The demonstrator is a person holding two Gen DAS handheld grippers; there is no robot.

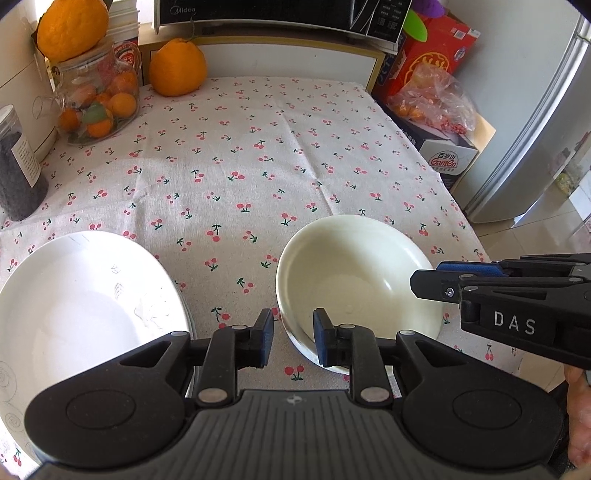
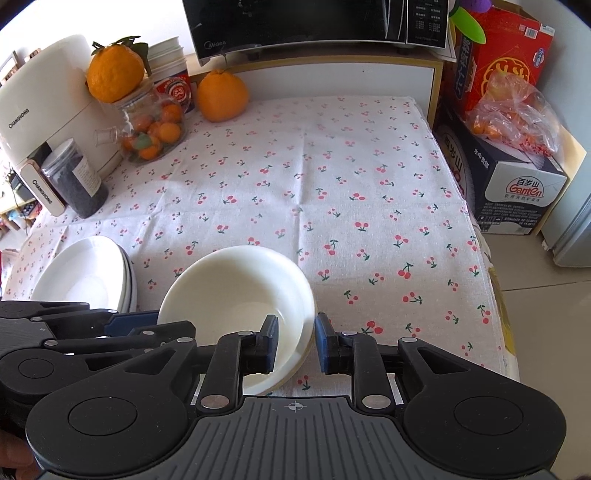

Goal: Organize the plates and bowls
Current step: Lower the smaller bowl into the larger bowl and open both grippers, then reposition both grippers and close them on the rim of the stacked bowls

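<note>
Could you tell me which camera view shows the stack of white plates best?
The right wrist view: the plate stack shows its layered edges beside the bowl. The left wrist view shows only the top plate, large and partly hidden.

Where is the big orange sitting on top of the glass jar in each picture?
Left wrist view: the orange on the jar is in the top left corner.
Right wrist view: the same orange is upper left, further in from the edge.
Shared landmark: the microwave at the top of both.
</note>
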